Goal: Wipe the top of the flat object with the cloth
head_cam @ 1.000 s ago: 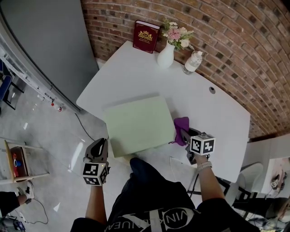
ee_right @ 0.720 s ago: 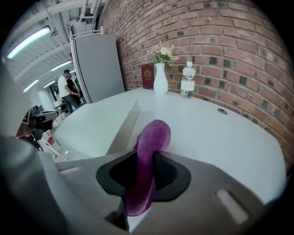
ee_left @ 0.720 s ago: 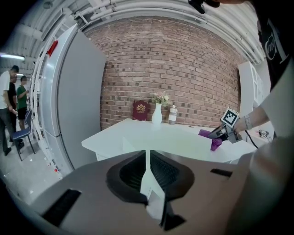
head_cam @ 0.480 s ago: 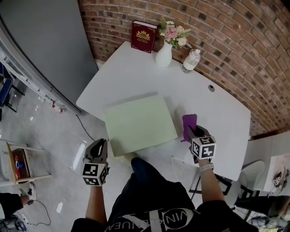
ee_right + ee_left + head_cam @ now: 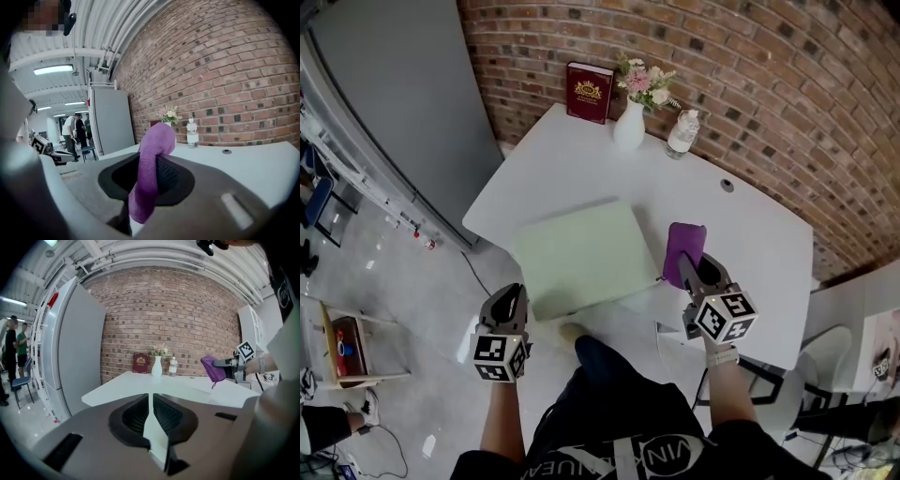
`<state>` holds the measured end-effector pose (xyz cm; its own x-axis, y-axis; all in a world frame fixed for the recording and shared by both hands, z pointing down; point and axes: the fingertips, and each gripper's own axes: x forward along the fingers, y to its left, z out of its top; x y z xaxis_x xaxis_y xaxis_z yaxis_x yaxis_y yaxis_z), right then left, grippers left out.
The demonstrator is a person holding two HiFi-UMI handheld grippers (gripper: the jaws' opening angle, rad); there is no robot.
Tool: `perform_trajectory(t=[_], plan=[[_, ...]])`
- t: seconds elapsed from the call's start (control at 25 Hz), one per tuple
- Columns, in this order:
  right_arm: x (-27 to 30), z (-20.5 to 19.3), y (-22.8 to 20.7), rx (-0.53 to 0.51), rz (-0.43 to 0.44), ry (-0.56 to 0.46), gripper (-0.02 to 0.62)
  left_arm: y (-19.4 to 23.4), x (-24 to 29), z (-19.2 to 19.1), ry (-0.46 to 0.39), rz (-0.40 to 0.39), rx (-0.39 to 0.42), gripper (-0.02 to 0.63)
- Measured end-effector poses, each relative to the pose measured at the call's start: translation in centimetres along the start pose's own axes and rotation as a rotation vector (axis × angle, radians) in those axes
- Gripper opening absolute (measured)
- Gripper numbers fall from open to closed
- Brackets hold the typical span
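Note:
A pale green flat object [image 5: 577, 258] lies at the near left corner of the white table [image 5: 750, 234]. My right gripper [image 5: 687, 269] is shut on a purple cloth [image 5: 685, 246], held in the air just right of the green object. In the right gripper view the cloth [image 5: 151, 164] hangs down between the jaws. The left gripper view catches the same cloth [image 5: 213, 369] at the far right. My left gripper [image 5: 511, 298] hovers off the table's near left edge, shut and empty, with its jaws [image 5: 150, 401] closed together.
At the table's far edge by the brick wall stand a red book [image 5: 588, 92], a white vase with flowers [image 5: 630, 127] and a water bottle [image 5: 680, 136]. A cable hole [image 5: 727, 186] is in the tabletop. A grey cabinet [image 5: 394, 103] stands to the left.
My right gripper has lifted the purple cloth up off the table and tilted more level. The left gripper has risen slightly.

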<state>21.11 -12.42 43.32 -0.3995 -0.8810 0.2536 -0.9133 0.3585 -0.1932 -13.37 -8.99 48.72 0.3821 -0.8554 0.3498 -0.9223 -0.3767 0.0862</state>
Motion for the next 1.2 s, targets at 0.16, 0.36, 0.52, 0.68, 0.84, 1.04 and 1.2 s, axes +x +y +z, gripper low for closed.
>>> perform_trajectory(t=[0.16,0.36,0.52,0.68,0.84,1.04,1.2], plan=[[-1.3,1.7,2.6,-0.012,0.032,-0.039,0.078,-1.6,-0.6,2.3,-0.059,-0.029,0.008,0.032],[-3.2,2.8,5.6,-0.095,0.059,-0.053,0.077,-2.9,-2.2,4.7,-0.132,-0.042,-0.036,0.032],[-4.4,2.9,7.5,-0.16,0.081,-0.056,0.074,-3.5,-3.4,5.4,-0.171,-0.046,-0.07,0.032],[-5.0,2.5,9.1,-0.182,0.107,-0.05,0.072,-3.6,-4.6,5.4,-0.184,-0.038,-0.09,0.032],[-5.0,2.5,9.8,-0.184,0.123,-0.048,0.072,-3.1,-5.3,6.0,-0.202,-0.022,-0.101,0.032],[-5.0,2.1,10.5,-0.196,0.149,-0.045,0.072,-3.3,-5.6,5.7,-0.204,-0.016,-0.106,0.032],[-5.3,1.5,11.0,-0.204,0.167,-0.036,0.071,-3.7,-5.8,5.4,-0.201,-0.014,-0.108,0.032]])
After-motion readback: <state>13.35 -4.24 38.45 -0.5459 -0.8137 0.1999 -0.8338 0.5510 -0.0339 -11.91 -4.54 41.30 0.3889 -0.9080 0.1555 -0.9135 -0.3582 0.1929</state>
